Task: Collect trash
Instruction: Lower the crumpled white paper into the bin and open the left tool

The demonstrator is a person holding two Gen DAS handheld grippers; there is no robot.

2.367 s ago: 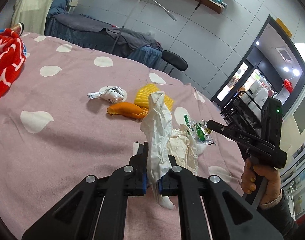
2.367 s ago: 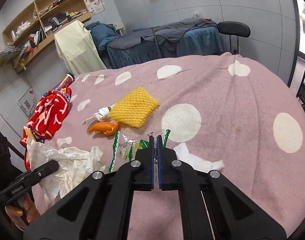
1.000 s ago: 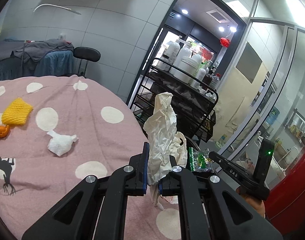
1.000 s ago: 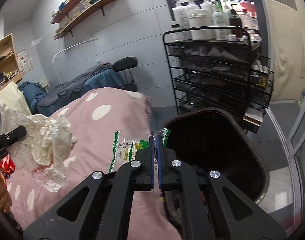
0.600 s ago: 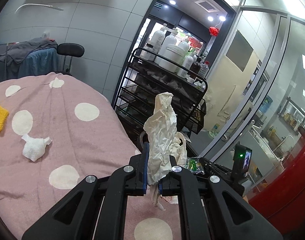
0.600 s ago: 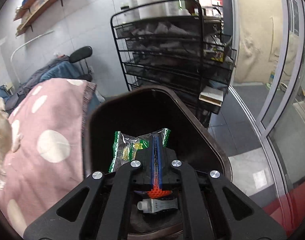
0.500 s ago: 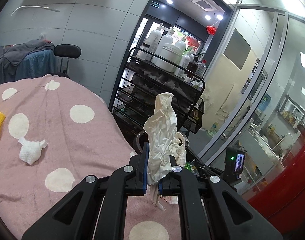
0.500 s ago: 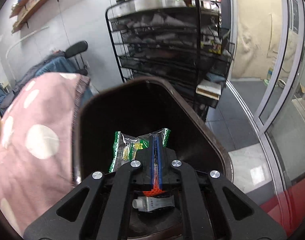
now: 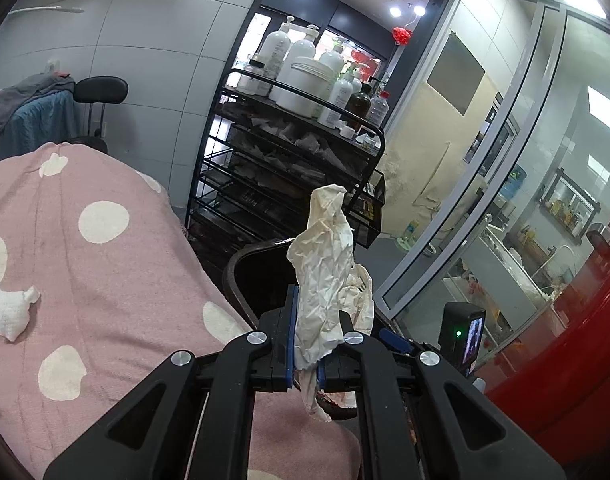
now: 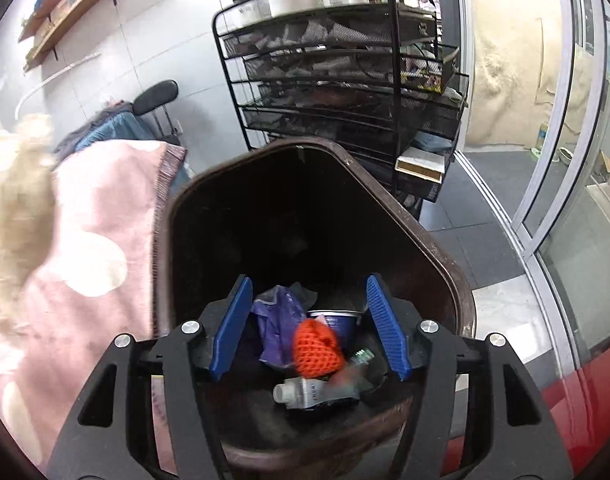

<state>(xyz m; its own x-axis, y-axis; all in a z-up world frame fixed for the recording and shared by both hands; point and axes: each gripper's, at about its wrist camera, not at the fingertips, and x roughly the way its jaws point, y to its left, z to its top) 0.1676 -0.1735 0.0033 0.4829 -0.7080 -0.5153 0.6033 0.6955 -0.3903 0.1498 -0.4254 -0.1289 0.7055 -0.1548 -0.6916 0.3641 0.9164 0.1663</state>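
Right hand-held gripper (image 10: 309,328) jaws opening over bin (image 10: 445,276), nothing between. Left hand-held gripper (image 9: 305,344) clamps crumpled paper (image 9: 325,280); carry toward 1 o'clock, release past rim.

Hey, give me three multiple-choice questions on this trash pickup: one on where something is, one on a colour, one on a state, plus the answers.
1. Where is the orange mesh sleeve?
A. on the pink blanket
B. inside the brown bin
C. on the wire rack

2. What colour are the right tool pads?
A. blue
B. green
C. white

3. What is the left tool doing?
A. standing open with nothing in it
B. clamped on crumpled paper
C. clamped on a bottle

Answers: 1 B, the sleeve lies among other trash in the bin. 2 A, both ribbed pads are blue. 3 B, the crumpled paper stands up, pinched in it.
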